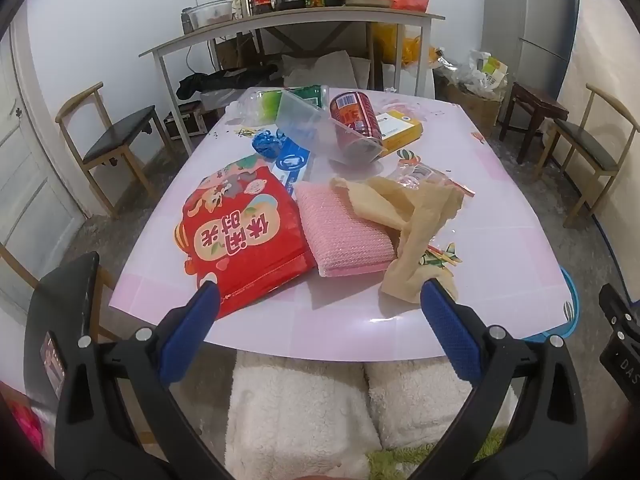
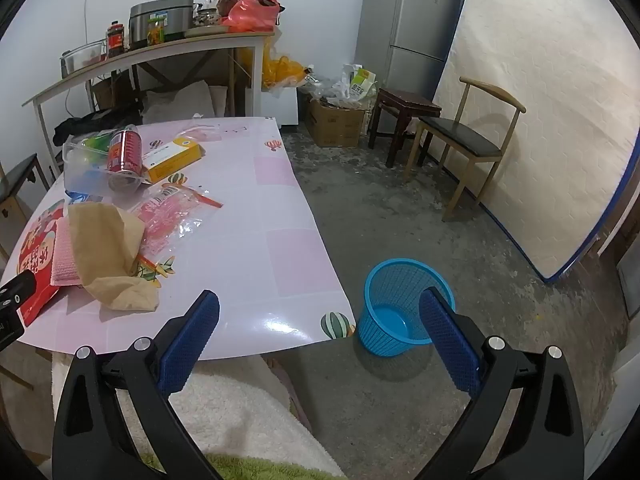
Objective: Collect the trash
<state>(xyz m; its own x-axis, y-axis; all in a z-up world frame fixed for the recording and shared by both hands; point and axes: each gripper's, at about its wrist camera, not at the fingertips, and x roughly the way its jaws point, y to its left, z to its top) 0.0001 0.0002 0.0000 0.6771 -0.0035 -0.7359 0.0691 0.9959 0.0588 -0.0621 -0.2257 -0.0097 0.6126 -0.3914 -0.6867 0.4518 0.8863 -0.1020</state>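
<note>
1. Currently both grippers, left (image 1: 318, 300) and right (image 2: 320, 308), are hovering wide open, holding nothing.
2. Trash is lying along the table's (image 2: 256, 248) near-left edge: red bag (image 1: 240, 236), tan paper (image 1: 404, 216).
3. Paper is looking light and limp; pinching a raised fold seems best.
4. Bin (image 2: 396, 292) is standing off the table's near-right corner.

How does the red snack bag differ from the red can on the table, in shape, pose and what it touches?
The red snack bag is flat and lies face up on the table near its front edge; the red can is a cylinder tipped on its side further back. The bag rests against a pink bubble mailer; the can sits inside a clear plastic tub. Both are red with printed labels.
</note>
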